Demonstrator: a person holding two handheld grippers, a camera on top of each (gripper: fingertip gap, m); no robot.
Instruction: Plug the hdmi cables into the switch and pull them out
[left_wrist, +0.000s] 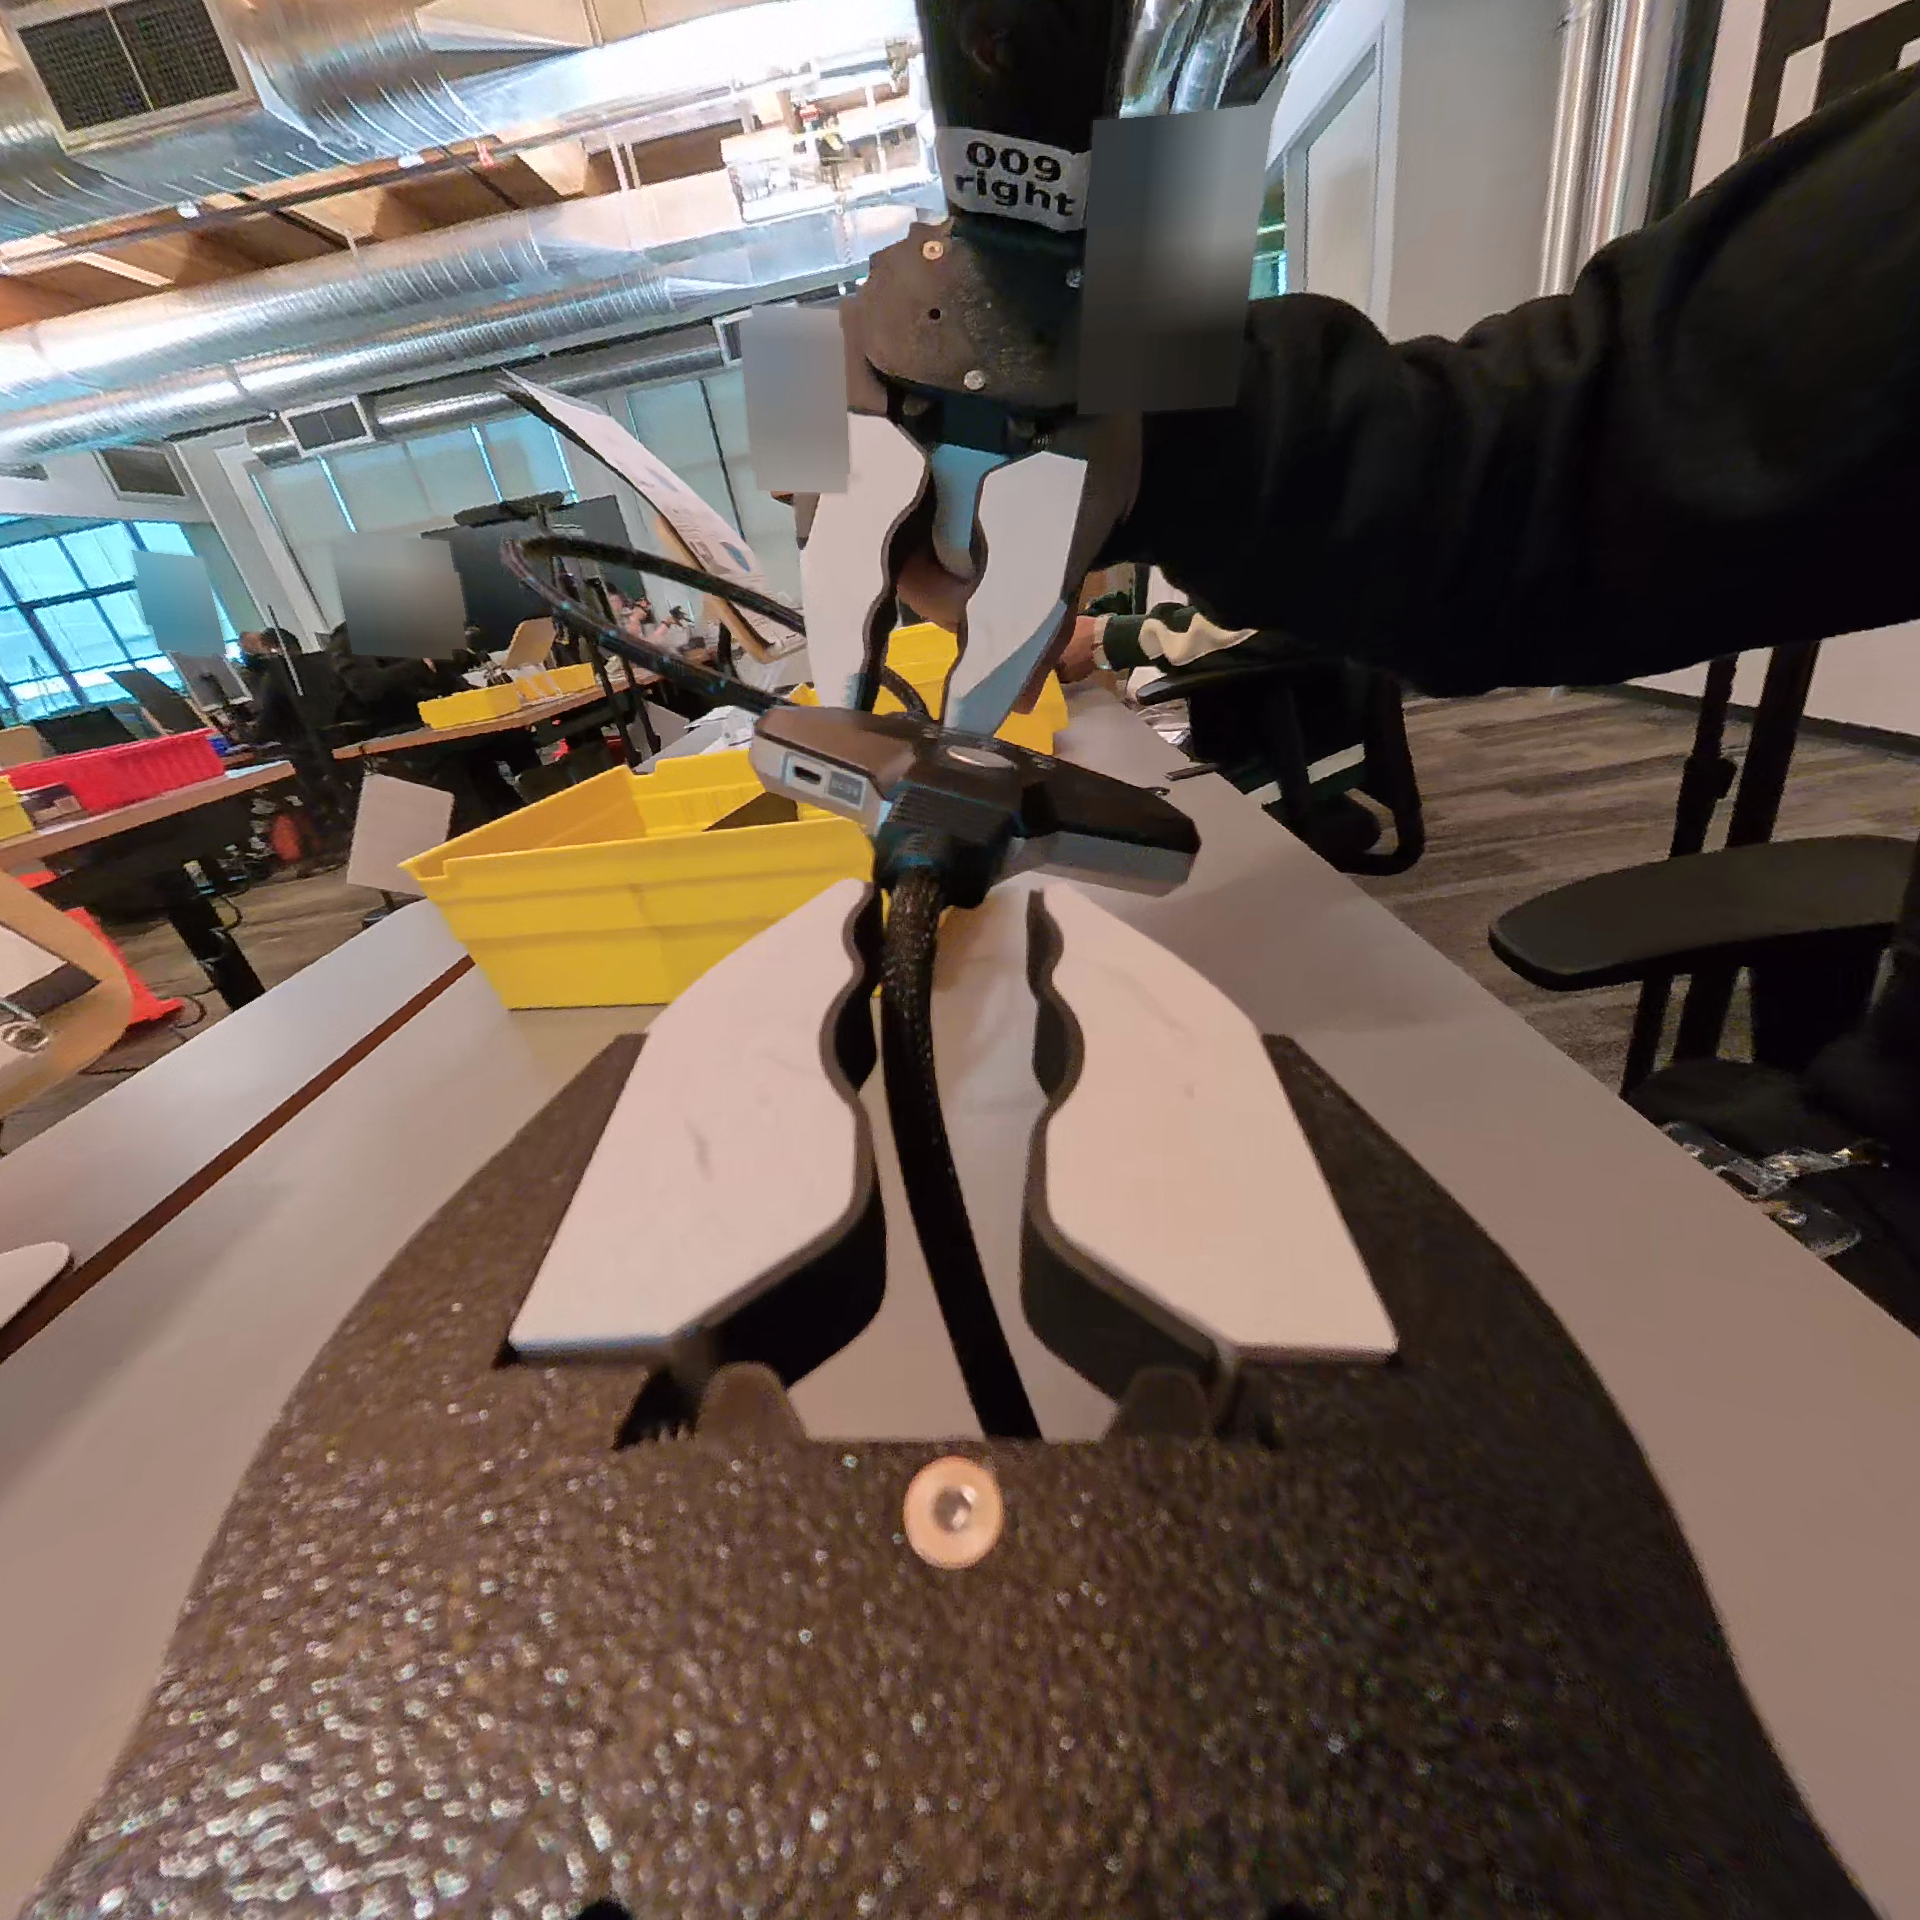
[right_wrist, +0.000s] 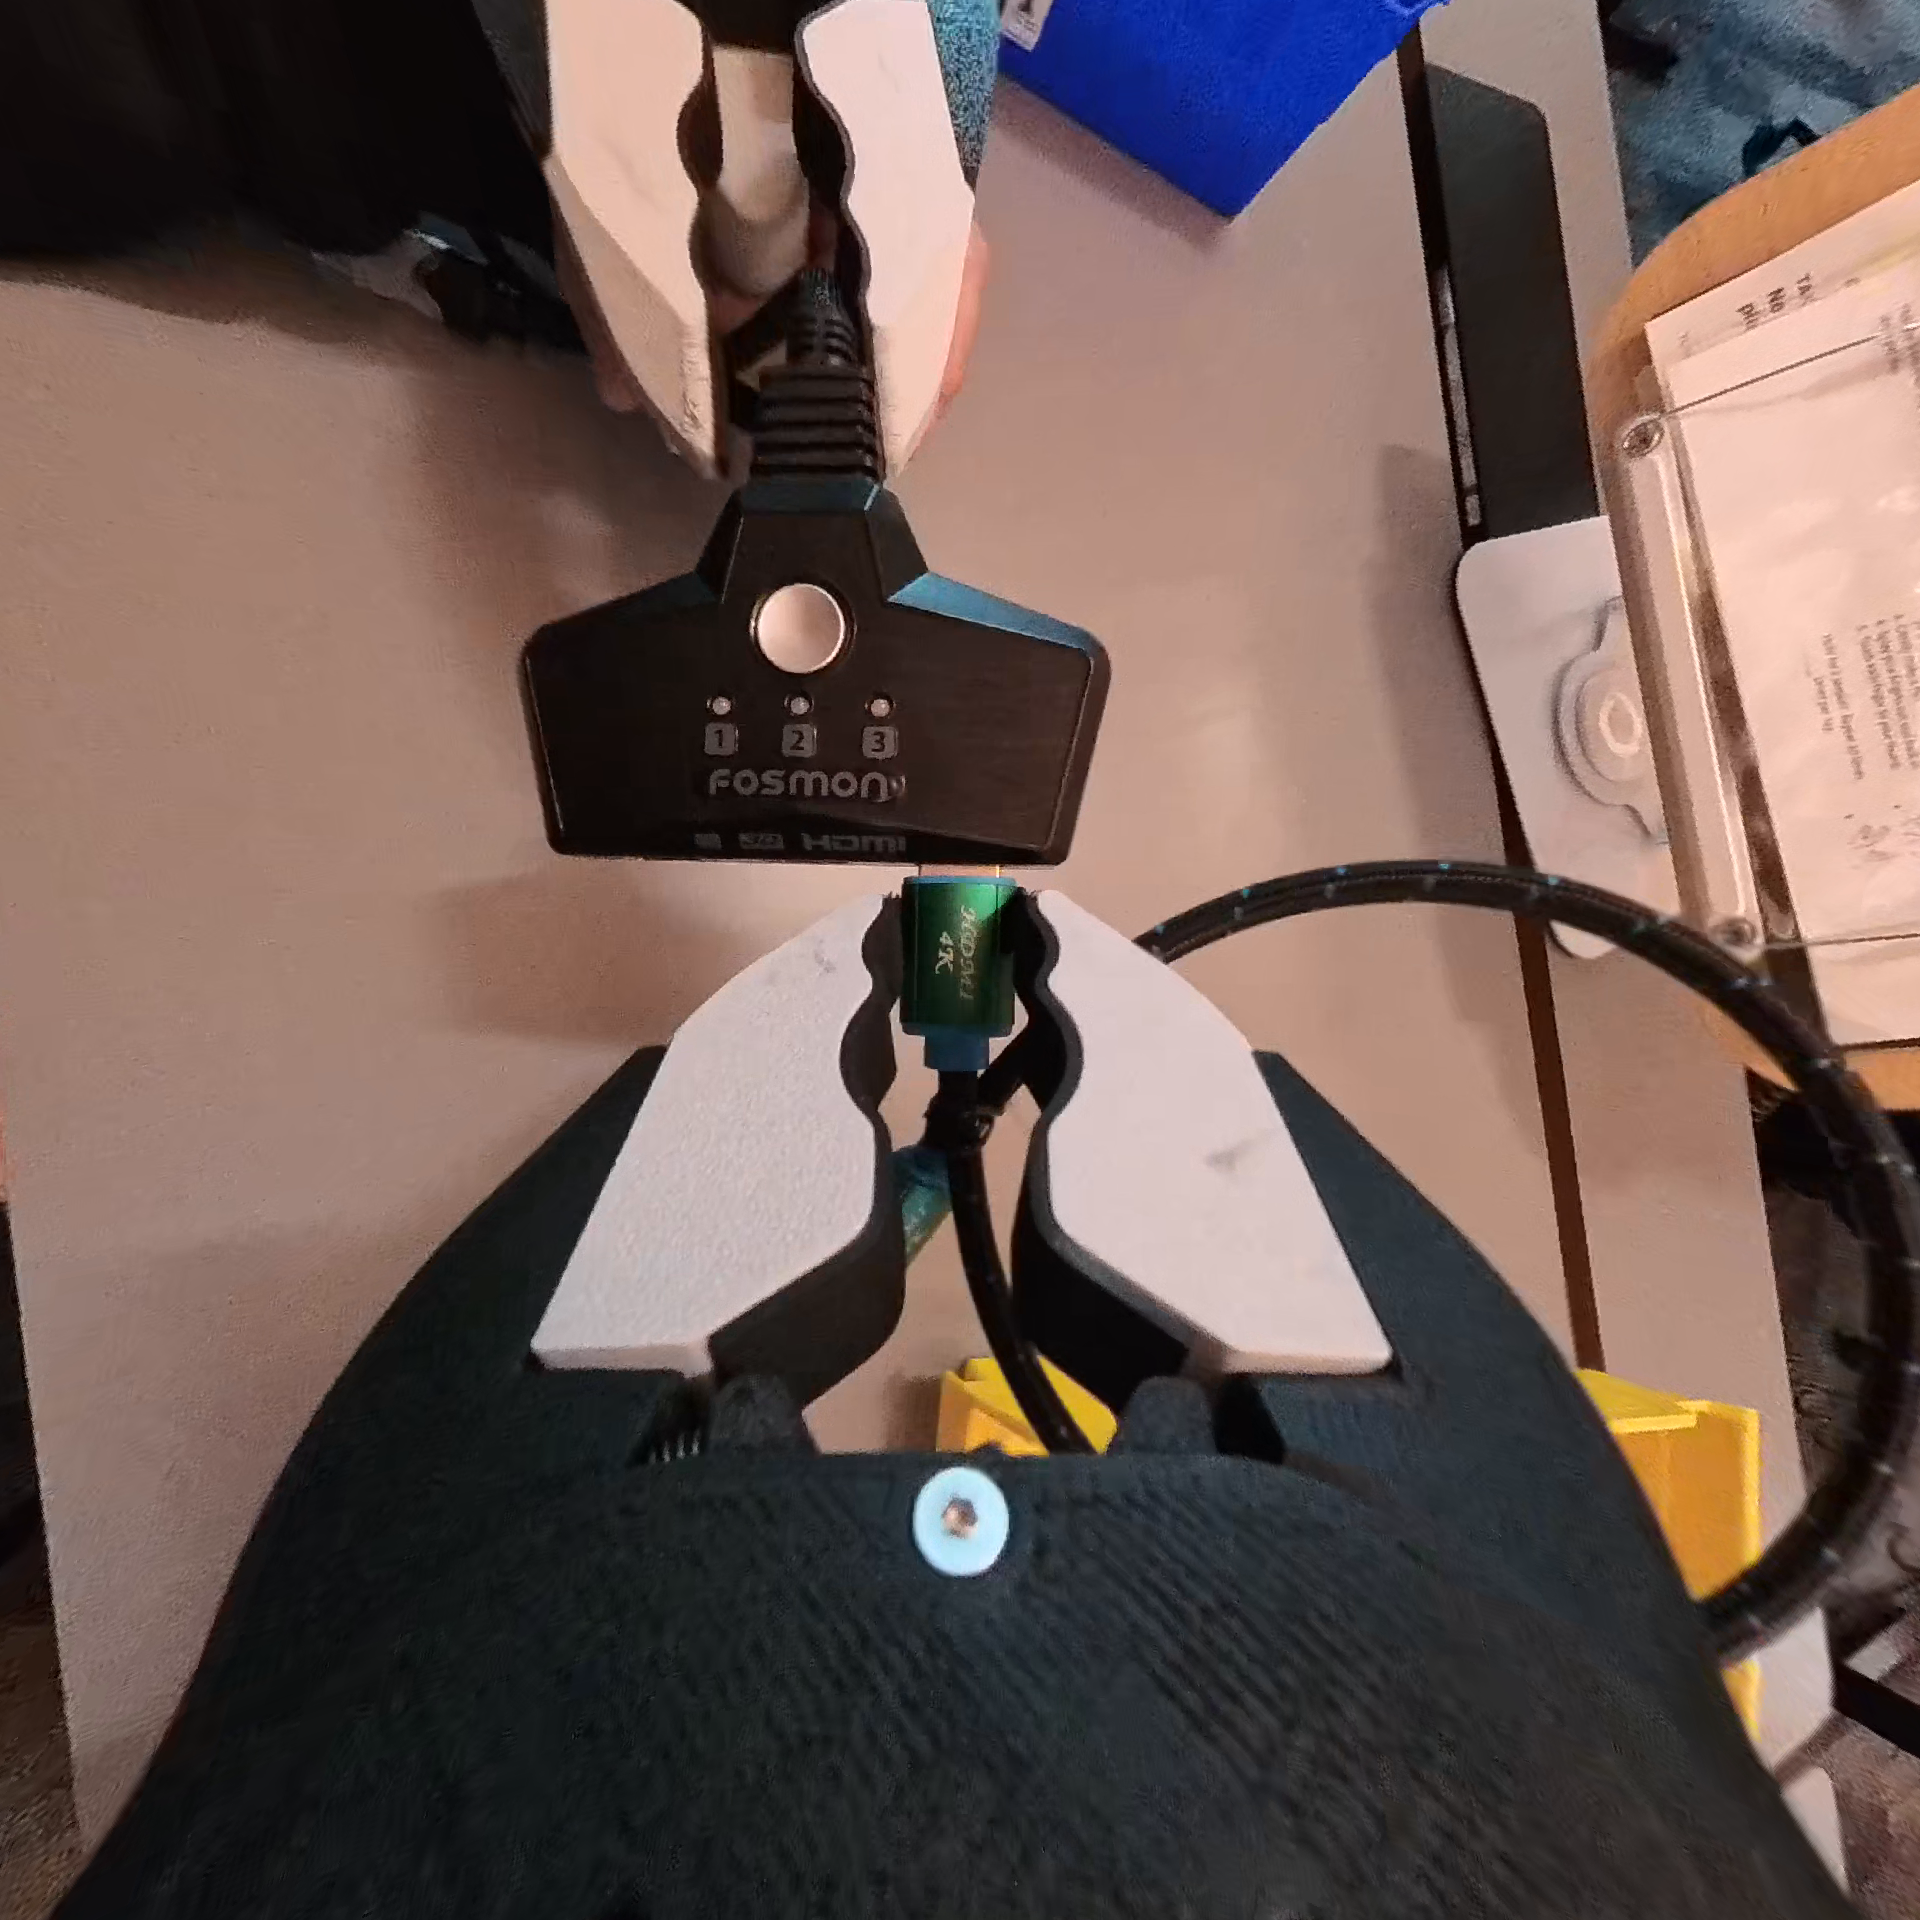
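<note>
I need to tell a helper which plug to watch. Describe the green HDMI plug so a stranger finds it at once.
Start at the grey table and find the black switch held above it. At the switch's wide edge, pinched in the right tongs, is the green plug. It alone is metallic green; the switch and braided cable are black.

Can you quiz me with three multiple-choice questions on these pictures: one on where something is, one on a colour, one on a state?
1. Where is the yellow bin relative to the switch in the left wrist view?
A. behind it on the table
B. on top of it
C. on the floor

2. What colour is the plug in the right gripper?
A. red
B. green
C. white

3. How is the left gripper?
A. wide open, empty
B. out of view
C. closed around the switch's own cable

Answers: 1 A, the bin sits beyond the switch; 2 B, its shell is green; 3 C, its fingers flank the cable.
</note>
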